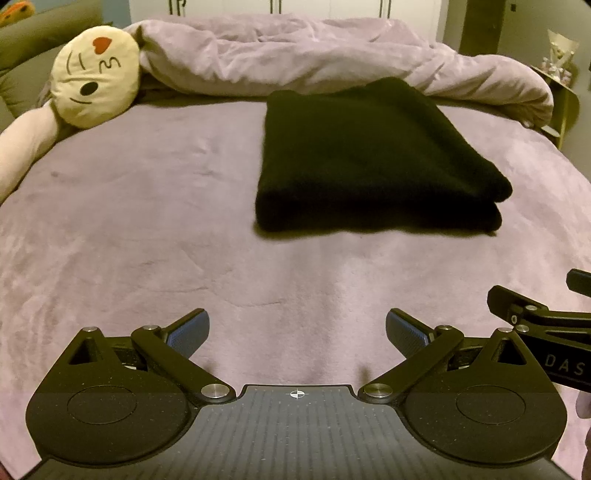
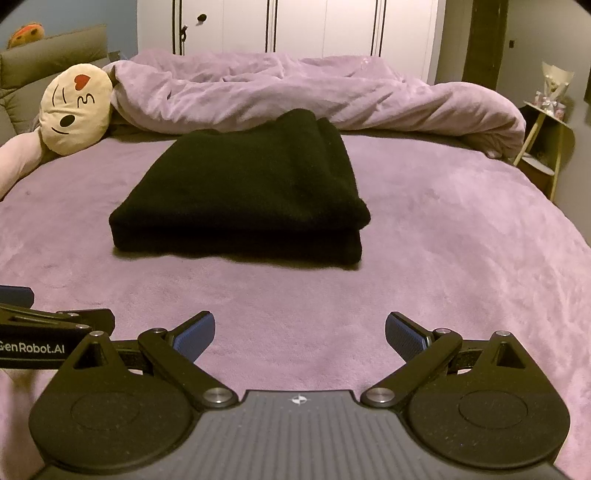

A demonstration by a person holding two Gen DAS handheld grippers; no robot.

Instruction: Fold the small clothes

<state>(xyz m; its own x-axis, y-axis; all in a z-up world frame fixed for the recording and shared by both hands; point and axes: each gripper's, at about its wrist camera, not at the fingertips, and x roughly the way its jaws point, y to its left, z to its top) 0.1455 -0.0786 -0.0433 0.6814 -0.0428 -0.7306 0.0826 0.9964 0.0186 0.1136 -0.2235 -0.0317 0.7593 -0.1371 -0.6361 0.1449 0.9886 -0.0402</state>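
In the left wrist view, the left gripper [image 1: 297, 332] gapes empty at the bottom; the folded black fleece garment [image 1: 376, 158] lies right of centre on the mauve plush bedspread [image 1: 129, 221]. The right wrist view shows the right gripper [image 2: 300, 332] equally spread, the garment left of centre, and white wardrobe doors [image 2: 295, 26] along the top.

A bed [image 2: 443, 240] with a mauve plush cover carries a folded black garment [image 2: 243, 195] mid-surface, a bunched duvet [image 2: 295, 96] behind it, and a round face pillow [image 2: 75, 109] at the far left.
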